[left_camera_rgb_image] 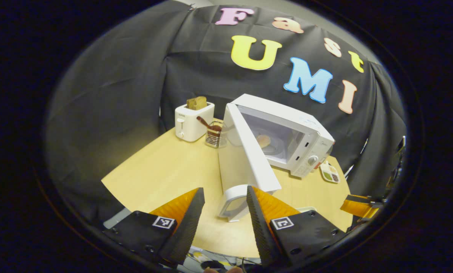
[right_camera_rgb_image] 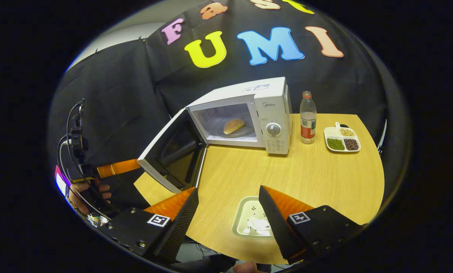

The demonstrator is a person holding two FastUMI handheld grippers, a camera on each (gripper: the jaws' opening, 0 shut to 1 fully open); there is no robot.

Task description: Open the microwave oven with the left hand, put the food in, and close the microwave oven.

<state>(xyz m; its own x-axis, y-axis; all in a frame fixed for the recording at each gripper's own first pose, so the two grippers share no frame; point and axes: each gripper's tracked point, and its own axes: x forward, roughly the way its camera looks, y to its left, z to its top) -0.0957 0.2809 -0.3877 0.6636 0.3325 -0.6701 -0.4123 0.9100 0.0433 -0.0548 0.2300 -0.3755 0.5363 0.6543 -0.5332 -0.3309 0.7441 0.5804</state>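
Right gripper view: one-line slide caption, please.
Bun sits inside the microwave, door open; open right gripper hovers above a white tray.

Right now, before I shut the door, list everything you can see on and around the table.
microwave: one, white, back of table, door swung open
bun: one, golden, inside microwave
toaster: one, white, left of microwave, bread in slots
utensil holder: one, metal, beside toaster
bottle: one, clear, red label, right of microwave
divided dish: one, white, holding beans
tray: one, pale, near edge
table: one, light wood
left gripper: open, by door's edge
right gripper: open, above tray
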